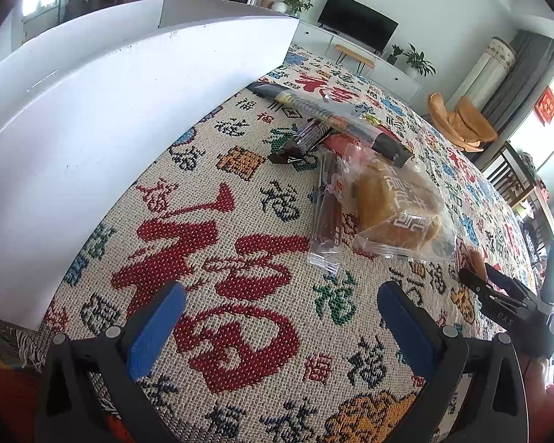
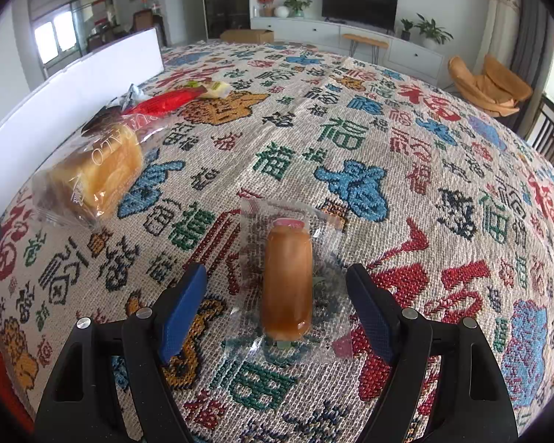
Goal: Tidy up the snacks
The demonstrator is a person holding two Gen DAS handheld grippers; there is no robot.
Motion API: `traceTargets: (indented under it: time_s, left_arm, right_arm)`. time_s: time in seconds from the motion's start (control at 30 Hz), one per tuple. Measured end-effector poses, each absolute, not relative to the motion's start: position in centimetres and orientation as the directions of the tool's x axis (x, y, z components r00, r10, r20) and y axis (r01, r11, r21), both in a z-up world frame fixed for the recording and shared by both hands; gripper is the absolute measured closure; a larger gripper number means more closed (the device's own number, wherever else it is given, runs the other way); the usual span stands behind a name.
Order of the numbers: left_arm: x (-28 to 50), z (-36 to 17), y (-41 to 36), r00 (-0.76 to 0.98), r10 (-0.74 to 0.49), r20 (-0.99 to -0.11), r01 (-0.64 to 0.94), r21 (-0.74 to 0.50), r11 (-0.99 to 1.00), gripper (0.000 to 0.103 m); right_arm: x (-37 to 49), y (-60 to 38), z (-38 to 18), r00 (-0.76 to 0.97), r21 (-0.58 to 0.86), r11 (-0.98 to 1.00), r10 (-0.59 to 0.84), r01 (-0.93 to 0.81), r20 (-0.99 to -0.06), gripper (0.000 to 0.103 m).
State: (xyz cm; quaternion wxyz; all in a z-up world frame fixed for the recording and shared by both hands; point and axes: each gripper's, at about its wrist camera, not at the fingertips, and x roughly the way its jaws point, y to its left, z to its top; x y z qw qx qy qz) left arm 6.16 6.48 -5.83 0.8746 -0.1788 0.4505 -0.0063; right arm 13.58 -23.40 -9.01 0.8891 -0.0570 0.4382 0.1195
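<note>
You see a woven cloth (image 2: 443, 140) patterned with red, blue and green characters, a white board (image 1: 110, 110) standing along its edge, a black television (image 2: 359, 5), and an orange chair (image 2: 489, 83).

The left gripper (image 1: 280, 317) is held tilted downward with its jaws spread wide, nothing between them. The right gripper (image 2: 277, 304) is likewise angled downward, its pads parted.
</note>
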Motion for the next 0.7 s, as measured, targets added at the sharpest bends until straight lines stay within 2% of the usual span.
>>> traceTargets:
  time_s: [0.7]
  left_arm:
    - [6.19, -6.01, 6.64, 0.594, -0.199, -0.780, -0.140, -0.344, 0.928, 0.001]
  right_arm:
    - [13.61, -23.37, -9.01, 0.589, 0.003, 0.965, 0.162, -0.262, -0.792, 0.022]
